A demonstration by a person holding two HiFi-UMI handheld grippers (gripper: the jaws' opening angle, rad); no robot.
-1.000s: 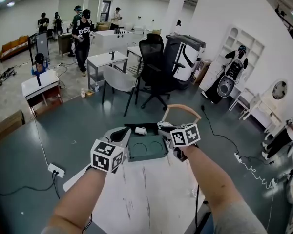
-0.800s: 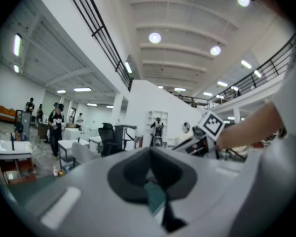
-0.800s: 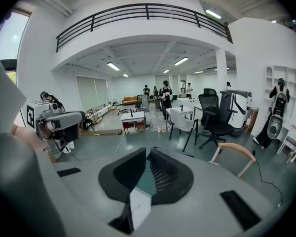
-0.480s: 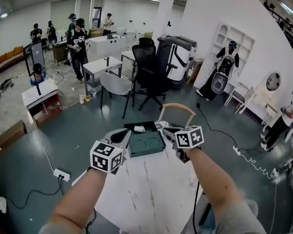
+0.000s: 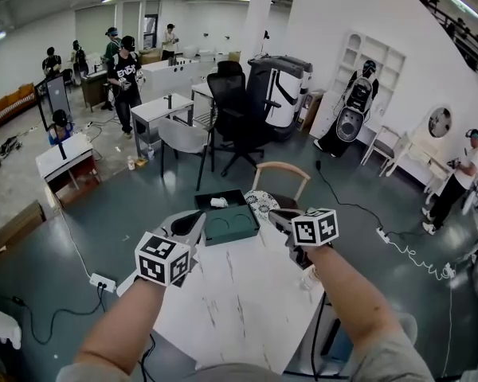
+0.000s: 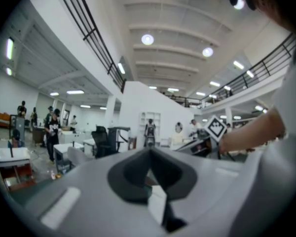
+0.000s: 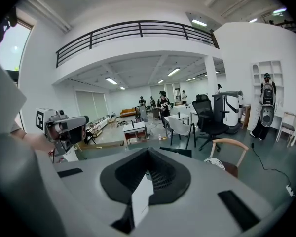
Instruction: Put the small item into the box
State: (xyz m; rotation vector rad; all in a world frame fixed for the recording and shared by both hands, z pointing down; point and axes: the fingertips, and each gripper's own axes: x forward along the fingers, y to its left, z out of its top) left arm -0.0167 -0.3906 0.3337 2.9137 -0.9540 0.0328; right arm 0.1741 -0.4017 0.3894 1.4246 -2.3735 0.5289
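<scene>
At twelve o'clock, the box [image 5: 239, 228] already holds the item [image 5: 219, 202]; my left gripper [image 5: 190, 225] and right gripper [image 5: 280, 216] hover closed and empty, so I judge nothing remains.

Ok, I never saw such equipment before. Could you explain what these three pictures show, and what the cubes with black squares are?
There is no robot: a person holds tongs in each hand. The head picture looks down from a camera on the person's head at a white table. The marked cubes are parts of the left tongs and the right tongs. The other two pictures come from cameras riding on each tongs, looking along the jaws. At the table's far edge stands a dark green box; a small white item lies in its far part. Both tongs are shut and hold nothing.
</scene>
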